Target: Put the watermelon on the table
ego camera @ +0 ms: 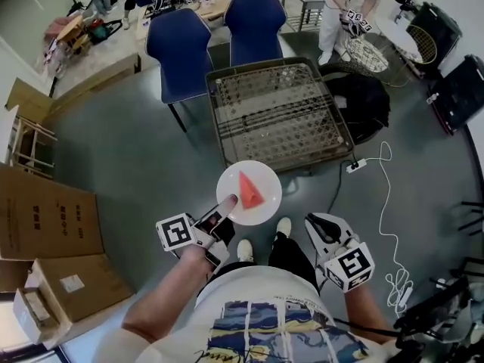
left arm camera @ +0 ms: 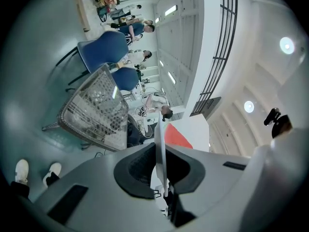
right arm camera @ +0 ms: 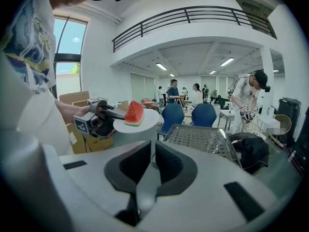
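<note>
A red watermelon wedge [ego camera: 249,187] lies on a round white plate [ego camera: 265,206]. My left gripper [ego camera: 227,203] is shut on the plate's near rim and holds it level in front of me. In the left gripper view the plate [left arm camera: 160,129] runs edge-on between the pads, with the wedge [left arm camera: 177,138] beyond. The mesh-topped table [ego camera: 280,112] stands just past the plate. My right gripper [ego camera: 321,227] hangs at the right, shut and holding nothing. The right gripper view shows its jaws [right arm camera: 152,153] together and the wedge [right arm camera: 134,113] on the plate [right arm camera: 145,124].
Two blue chairs [ego camera: 178,48] [ego camera: 253,17] stand behind the table. Cardboard boxes [ego camera: 45,218] sit at the left. To the right of the table are a black bag [ego camera: 363,100] and a power strip with a white cable [ego camera: 357,165]. A person in white [ego camera: 340,6] stands beyond.
</note>
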